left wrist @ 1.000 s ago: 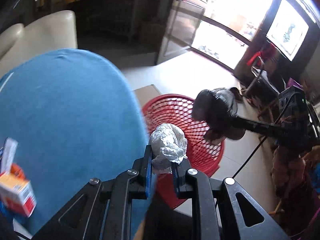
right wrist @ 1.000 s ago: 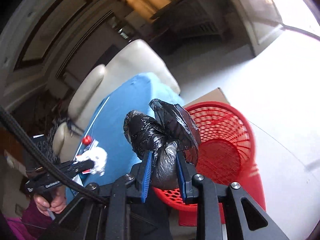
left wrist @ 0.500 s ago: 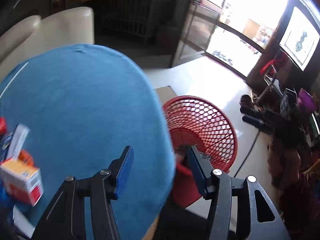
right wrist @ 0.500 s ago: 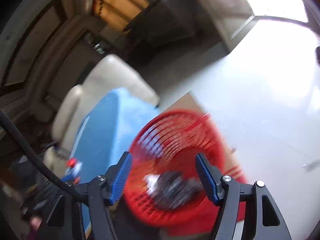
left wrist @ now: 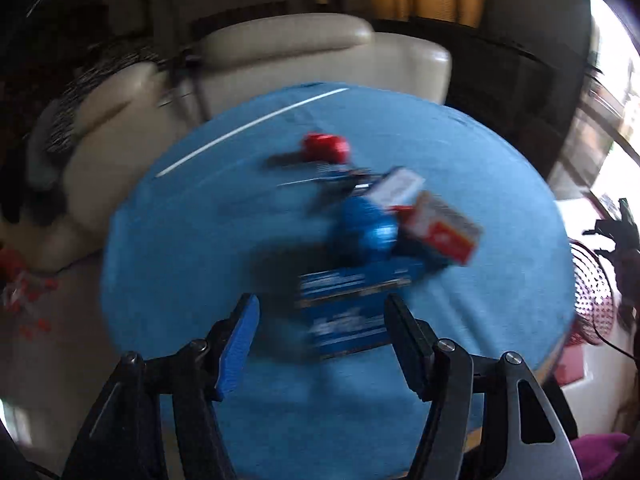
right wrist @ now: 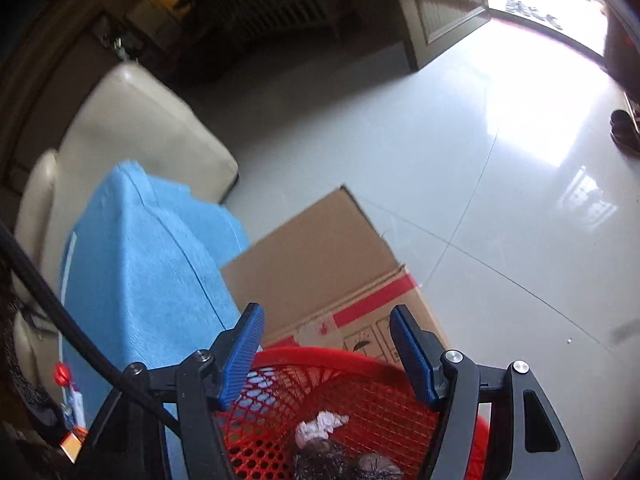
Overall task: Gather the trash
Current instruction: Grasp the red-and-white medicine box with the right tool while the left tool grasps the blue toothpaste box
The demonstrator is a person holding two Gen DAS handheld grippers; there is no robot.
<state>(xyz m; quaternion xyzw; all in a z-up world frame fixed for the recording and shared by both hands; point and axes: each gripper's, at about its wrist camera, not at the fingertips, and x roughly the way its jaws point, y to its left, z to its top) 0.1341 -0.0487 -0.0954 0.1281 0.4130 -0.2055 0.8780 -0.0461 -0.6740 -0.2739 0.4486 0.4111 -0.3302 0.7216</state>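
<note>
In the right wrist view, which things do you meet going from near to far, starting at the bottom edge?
Black bag and white crumpled paper in the red basket → cardboard box → pale tiled floor → open doorway.

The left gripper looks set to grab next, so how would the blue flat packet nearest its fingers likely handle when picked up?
The blue flat packet looks thin and printed, so it is probably light and may flex. It lies flat on the blue tablecloth, so pinching an edge may be awkward. Other trash crowds its far end, so lifting might nudge the red and white carton. Blur hides detail.
</note>
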